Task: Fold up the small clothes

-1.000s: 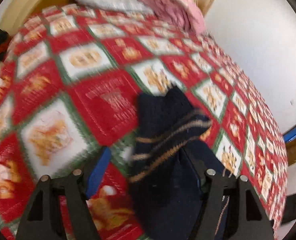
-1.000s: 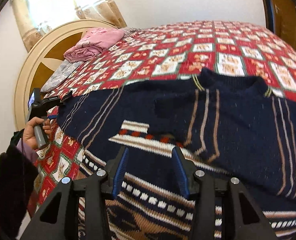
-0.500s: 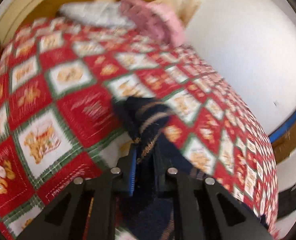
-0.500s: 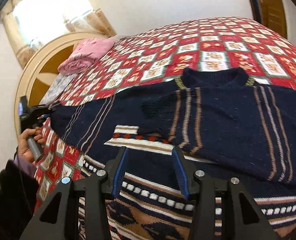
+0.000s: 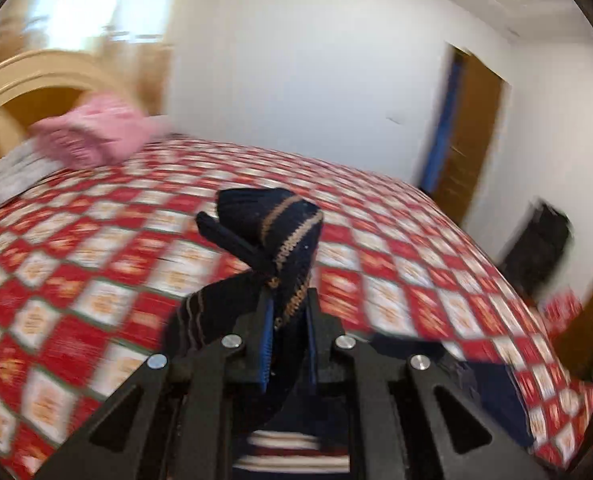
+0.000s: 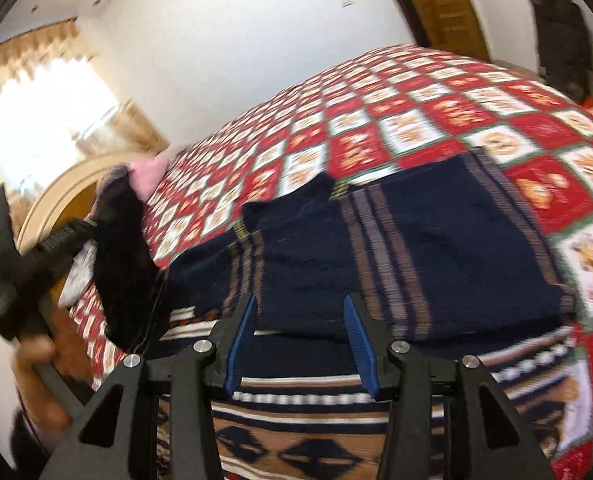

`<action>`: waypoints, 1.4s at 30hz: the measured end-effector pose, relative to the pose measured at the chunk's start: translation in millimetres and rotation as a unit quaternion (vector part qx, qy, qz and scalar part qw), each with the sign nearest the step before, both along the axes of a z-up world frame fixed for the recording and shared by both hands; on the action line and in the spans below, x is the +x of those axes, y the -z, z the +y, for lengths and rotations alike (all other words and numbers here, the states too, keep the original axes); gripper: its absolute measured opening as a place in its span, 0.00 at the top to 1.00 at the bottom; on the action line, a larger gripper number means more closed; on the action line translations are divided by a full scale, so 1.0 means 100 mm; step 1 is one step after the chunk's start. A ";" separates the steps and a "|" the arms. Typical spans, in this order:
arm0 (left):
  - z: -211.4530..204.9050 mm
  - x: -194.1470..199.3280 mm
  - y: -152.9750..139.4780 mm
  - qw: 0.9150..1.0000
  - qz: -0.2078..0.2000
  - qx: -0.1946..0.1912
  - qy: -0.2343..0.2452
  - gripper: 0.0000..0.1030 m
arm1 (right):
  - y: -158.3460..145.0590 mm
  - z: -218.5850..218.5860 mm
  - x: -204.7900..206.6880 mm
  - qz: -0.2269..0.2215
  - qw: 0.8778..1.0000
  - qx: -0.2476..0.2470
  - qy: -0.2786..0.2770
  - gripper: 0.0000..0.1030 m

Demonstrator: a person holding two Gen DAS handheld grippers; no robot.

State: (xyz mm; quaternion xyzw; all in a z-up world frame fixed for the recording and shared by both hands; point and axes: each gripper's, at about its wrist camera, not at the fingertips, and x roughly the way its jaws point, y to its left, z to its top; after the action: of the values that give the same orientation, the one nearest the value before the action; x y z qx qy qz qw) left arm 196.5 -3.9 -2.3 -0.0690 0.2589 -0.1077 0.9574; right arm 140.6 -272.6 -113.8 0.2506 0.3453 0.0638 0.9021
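The navy patterned sweater lies spread on the bed's red checked quilt, one sleeve already folded across its chest. The left gripper has its fingers pressed tight on the other sleeve's cuff, lifted clear of the quilt. The right gripper hovers above the sweater's hem, fingers spread and gripping nothing. Pink bedding sits by the headboard.
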 end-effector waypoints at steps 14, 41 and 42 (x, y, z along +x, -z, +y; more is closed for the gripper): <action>-1.09 -0.91 0.94 0.975 0.043 0.156 0.149 0.19 | 0.19 -0.38 -0.02 0.028 0.999 0.039 0.020 0.36; 0.56 -0.64 0.93 0.990 0.117 0.034 -0.068 0.18 | 0.08 0.07 0.90 0.011 0.995 -0.050 -0.090 0.87; 0.54 -0.65 0.93 0.990 0.116 0.034 -0.065 0.18 | 0.12 -0.03 0.81 0.011 0.995 -0.049 -0.084 0.87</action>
State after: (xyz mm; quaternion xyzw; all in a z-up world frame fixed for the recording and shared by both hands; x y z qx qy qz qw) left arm 131.4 50.5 -95.4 -0.0654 0.3671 -0.0276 0.9275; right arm 221.3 -275.3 -126.1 0.1768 0.3775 0.1198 0.9010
